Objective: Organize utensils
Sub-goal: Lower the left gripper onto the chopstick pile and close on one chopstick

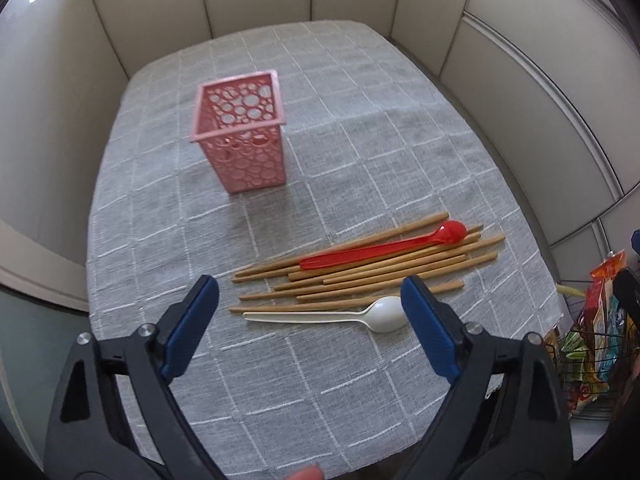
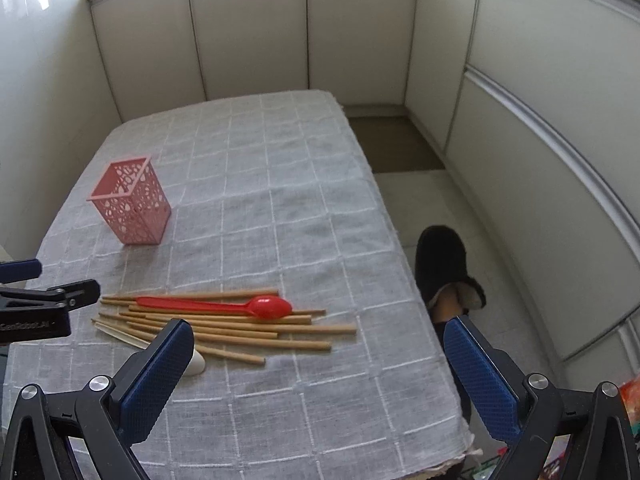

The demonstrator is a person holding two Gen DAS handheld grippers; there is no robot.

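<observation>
Utensils all lie loose on the desk [image 1: 280,400]: chopsticks [image 1: 360,272], red spoon [image 1: 384,246], white spoon [image 1: 360,316]. Pink holder [image 1: 240,144] stands empty nearby. Left tool [image 1: 308,300] and right tool [image 2: 316,344] gape wide, holding nothing; sorting looks unstarted.

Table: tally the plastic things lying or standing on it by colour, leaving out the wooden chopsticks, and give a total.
Red spoon: 1
White spoon: 1
Pink holder: 1
Total: 3
</observation>
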